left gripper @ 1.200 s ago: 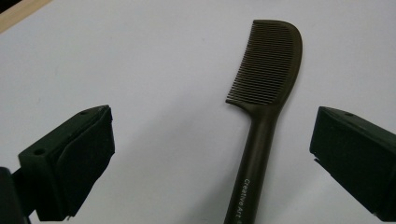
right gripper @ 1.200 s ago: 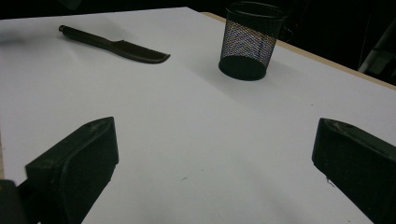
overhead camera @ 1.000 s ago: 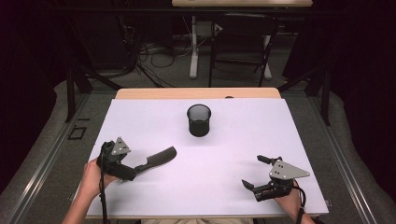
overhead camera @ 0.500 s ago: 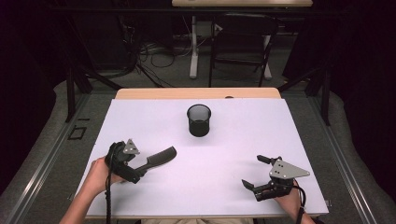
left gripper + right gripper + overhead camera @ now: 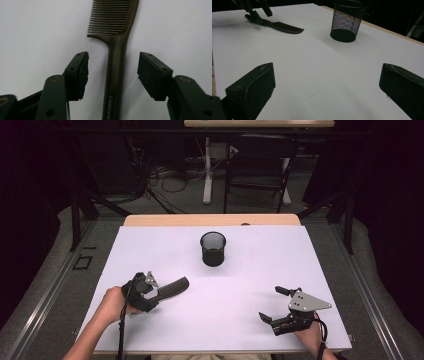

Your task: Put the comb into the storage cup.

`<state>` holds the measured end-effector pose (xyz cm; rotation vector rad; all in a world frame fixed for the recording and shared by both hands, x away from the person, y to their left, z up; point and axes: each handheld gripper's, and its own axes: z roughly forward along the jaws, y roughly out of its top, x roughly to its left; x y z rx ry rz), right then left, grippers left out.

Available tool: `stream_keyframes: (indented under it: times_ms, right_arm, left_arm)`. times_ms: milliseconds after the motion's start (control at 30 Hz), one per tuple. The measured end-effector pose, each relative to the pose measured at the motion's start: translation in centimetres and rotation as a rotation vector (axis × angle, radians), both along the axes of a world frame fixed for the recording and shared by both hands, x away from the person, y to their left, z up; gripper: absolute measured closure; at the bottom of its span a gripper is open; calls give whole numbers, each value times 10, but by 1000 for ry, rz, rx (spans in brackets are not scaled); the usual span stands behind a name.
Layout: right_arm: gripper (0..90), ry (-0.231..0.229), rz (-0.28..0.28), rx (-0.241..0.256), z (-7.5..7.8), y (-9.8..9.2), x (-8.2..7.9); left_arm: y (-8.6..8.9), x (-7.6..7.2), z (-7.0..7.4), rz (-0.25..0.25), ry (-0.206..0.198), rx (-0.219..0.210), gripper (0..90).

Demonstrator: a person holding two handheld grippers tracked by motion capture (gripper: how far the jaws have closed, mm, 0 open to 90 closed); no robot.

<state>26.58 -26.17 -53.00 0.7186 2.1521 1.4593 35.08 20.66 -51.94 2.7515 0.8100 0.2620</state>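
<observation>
- Right gripper [image 5: 274, 305]: near table [image 5: 250, 330] edge, jaws spread wide, holding nothing.
- Left gripper [image 5: 112, 72]: jaws spread, straddling comb [image 5: 117, 50] handle without touching; comb flat on table.
- Mesh cup [image 5: 213, 248]: upright, farther back, well apart.

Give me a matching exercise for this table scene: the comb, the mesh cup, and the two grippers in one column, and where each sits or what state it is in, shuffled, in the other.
1. comb
2. mesh pencil cup
3. left gripper
4. right gripper

A. open over bare tabletop
B. upright mid-table
C. lying flat, handle between open jaws
D. open astride the comb handle

Pairs: 1-C, 2-B, 3-D, 4-A
</observation>
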Motion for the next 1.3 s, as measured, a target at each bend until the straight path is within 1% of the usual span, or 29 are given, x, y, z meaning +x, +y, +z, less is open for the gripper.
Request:
stream_keyframes:
  times_ms: [67, 100, 133, 167, 200, 233, 267, 300, 333, 400, 433, 467, 500, 533, 633, 667, 833, 900, 967, 1000, 1167, 1200, 1267, 1300]
  right_arm:
    - [0, 2, 0, 0, 0, 0, 0]
    - [0, 2, 0, 0, 0, 0, 0]
    - [0, 1, 0, 1, 0, 0, 0]
    - [0, 3, 1, 1, 0, 0, 0]
    - [0, 4, 1, 2, 0, 0, 0]
    - [0, 5, 1, 2, 0, 0, 0]
    - [0, 4, 1, 2, 0, 0, 0]
    - [0, 4, 1, 2, 0, 0, 0]
    - [0, 6, 2, 1, 0, 0, 0]
    - [0, 6, 3, 2, 0, 0, 0]
    - [0, 6, 3, 2, 0, 0, 0]
    - [0, 6, 1, 1, 0, 0, 0]
    - [0, 7, 1, 3, 0, 0, 0]
    - [0, 7, 0, 4, 0, 0, 0]
    - [0, 8, 2, 3, 0, 0, 0]
    - [0, 8, 3, 3, 0, 0, 0]
    - [0, 14, 0, 7, -1, 0, 0]
    - [0, 15, 0, 6, -1, 0, 0]
    - [0, 12, 2, 3, -1, 0, 0]
    - [0, 11, 3, 2, 0, 0, 0]
    - [0, 16, -1, 5, -1, 0, 0]
    - [0, 11, 1, 2, -1, 0, 1]
    - [0, 10, -1, 4, -1, 0, 1]
    - [0, 10, -1, 4, -1, 0, 1]
  left_arm:
    - [-2, 3, -1, -6, 23, 6, 512]
    - [-2, 3, -1, -6, 23, 6, 542]
    - [-3, 4, -1, -11, 32, 11, 542]
    - [-5, 6, -2, -13, 49, 15, 572]
    - [-6, 8, -2, -14, 53, 25, 584]
    - [-6, 9, -3, -18, 61, 23, 603]
    - [-6, 9, -3, -18, 61, 23, 618]
    - [-7, 10, -3, -17, 71, 21, 618]
    - [-8, 13, -3, -18, 88, 27, 644]
    - [-9, 15, -4, -20, 106, 36, 658]
    - [-9, 15, -4, -20, 106, 36, 658]
    - [-9, 16, -5, -25, 115, 38, 660]
    - [-10, 18, -6, -29, 135, 48, 663]
    - [-10, 18, -6, -33, 142, 49, 666]
    - [-10, 20, -6, -31, 145, 46, 693]
    - [-9, 21, -6, -40, 150, 37, 712]
    - [-7, 23, -6, -55, 162, 32, 723]
    - [-6, 23, -6, -52, 162, 15, 725]
    - [-5, 23, -6, -54, 163, 11, 726]
    - [-3, 22, -5, -50, 155, -4, 726]
    - [0, 19, 0, -39, 132, -35, 726]
    - [0, 19, 0, -39, 132, -35, 726]
    - [2, 16, 4, -34, 116, -62, 726]
    - [2, 16, 4, -34, 116, -62, 726]
